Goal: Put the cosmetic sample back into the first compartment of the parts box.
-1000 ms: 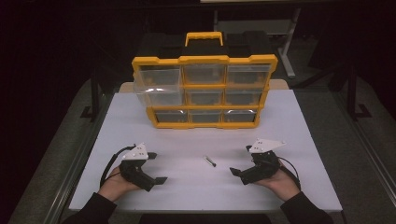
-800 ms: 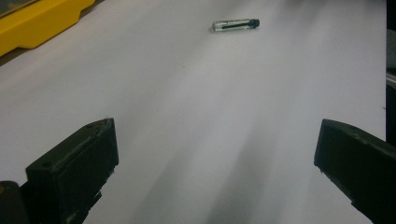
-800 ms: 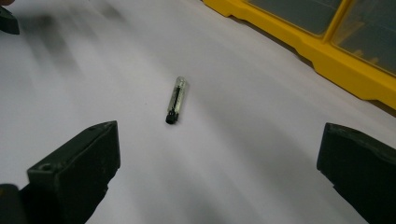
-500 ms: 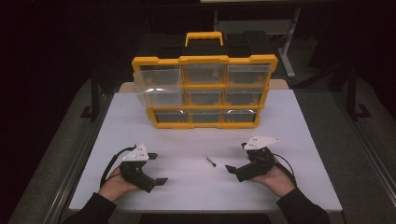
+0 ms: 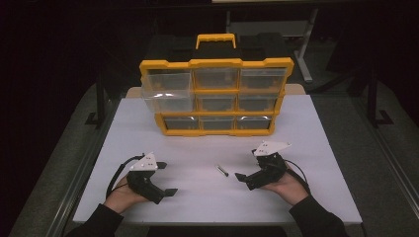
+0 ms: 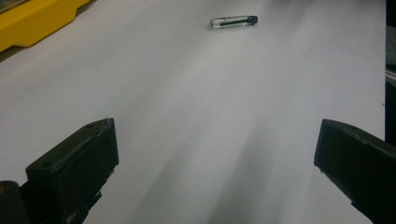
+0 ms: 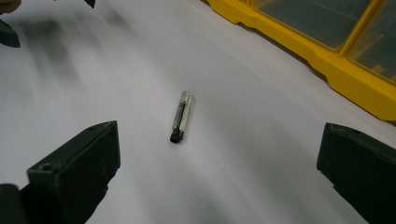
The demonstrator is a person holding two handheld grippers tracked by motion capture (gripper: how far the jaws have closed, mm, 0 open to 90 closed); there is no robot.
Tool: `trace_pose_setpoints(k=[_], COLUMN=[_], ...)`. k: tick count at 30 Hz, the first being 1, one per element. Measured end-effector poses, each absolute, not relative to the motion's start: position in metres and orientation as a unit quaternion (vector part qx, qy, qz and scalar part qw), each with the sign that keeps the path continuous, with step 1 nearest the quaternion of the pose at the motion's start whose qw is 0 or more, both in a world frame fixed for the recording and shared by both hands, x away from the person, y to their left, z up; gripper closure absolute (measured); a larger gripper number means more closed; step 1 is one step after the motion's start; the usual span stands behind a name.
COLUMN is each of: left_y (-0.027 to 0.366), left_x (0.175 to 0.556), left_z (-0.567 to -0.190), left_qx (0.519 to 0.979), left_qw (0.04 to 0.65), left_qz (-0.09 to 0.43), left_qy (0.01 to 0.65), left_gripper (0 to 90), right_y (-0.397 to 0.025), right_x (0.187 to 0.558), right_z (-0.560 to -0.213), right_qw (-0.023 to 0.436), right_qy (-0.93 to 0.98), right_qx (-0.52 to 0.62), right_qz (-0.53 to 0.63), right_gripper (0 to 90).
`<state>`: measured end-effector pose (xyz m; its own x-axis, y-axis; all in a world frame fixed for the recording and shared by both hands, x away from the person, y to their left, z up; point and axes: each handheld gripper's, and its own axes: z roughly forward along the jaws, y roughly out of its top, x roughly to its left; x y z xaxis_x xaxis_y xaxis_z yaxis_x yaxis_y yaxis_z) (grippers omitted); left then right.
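So there's a tiny clear glass tube with a black cap (image 7: 181,117) lying flat on the white table (image 5: 316,148), roughly at the middle, between the two hands. The right gripper (image 5: 243,179) sits just off at its 3 o'clock, jaws spread wide and lined up on the tube, holding nothing. The left gripper (image 5: 167,178) is well off at 9 o'clock, jaws apart too, also empty.

My worry: that tube is round and lies flat, so if one jaw touches first it'll probably roll or skid away. Squeezing hard on glass could also crack it or shoot it out sideways. The yellow plastic drawer organiser with clear bins (image 5: 216,96) at 12 o'clock has one drawer sticking out top-left, easy to snag.
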<state>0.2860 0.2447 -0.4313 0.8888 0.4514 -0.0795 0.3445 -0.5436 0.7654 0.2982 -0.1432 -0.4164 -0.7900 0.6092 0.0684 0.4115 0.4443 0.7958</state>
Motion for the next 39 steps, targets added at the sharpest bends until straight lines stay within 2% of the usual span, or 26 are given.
trace_pose_setpoints(k=[13,30,39], left_y=[0.245,0.246,0.246], left_x=[0.286,0.287,0.286], left_z=[-0.431,-0.431,-0.432], left_qx=[0.875,0.876,0.875], left_qw=[0.420,0.420,0.420], left_qz=[0.066,0.065,0.062], left_qy=[0.230,0.228,0.231], left_gripper=[0.0,0.0,0.0], right_y=[-0.133,-0.117,-0.111], right_x=[0.304,0.310,0.316], right_z=[-0.415,-0.413,-0.415], right_qw=[0.099,0.109,0.099], right_qy=[0.847,0.854,0.855], right_qx=[0.303,0.299,0.304], right_qz=[0.426,0.411,0.408], right_gripper=[0.0,0.0,0.0])
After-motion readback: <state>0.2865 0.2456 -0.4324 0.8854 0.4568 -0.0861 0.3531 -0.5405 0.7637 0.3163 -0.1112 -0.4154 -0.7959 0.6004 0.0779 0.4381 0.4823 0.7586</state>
